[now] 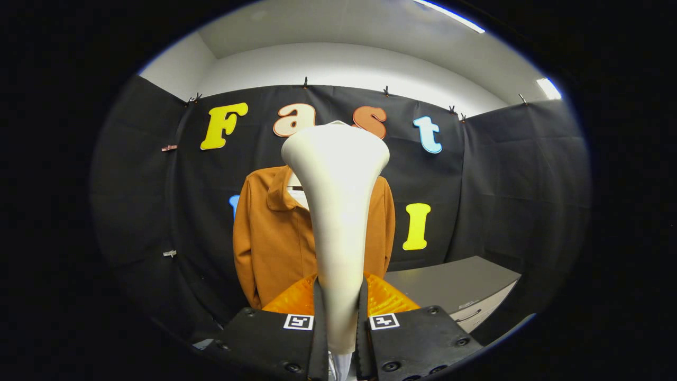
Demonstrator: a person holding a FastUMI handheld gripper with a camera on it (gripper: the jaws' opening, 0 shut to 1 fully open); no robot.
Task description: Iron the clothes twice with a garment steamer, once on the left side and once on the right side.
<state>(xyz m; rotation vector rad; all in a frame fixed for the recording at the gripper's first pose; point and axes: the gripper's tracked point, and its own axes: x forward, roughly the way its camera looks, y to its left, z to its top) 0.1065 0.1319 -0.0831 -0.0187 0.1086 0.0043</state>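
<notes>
Two fingers of the gripper (339, 317) are clenched on the slim neck of a cream-white plastic garment steamer (336, 211), one finger pressing each side, so the handle stands upright between them and flares into a broad head above. Beyond the fingers, well past the steamer head, a rust-orange collared jacket (270, 233) hangs facing the tool on the black cloth wall (502, 174); its middle is hidden behind the steamer, with the left panel and a strip of the right showing either side. To the right of the fingers and lower sits a grey cabinet top (455, 283).

By my reading, neither pass has started: the head looks well apart from the fabric. To do this step well, the head should be carried forward until its face lies just beside the cloth, starting high near the collar on one side, then drawn straight down in one slow, even stroke. Keeping the neck upright in the grip matters, since a smooth tapered handle could slip or twist between the fingers. The second stroke belongs on the other panel, not over the first.

As for writing, each finger carries a small square black-and-white marker (299, 321), a coded pattern, not text. No brand is legible on the steamer or jacket.
</notes>
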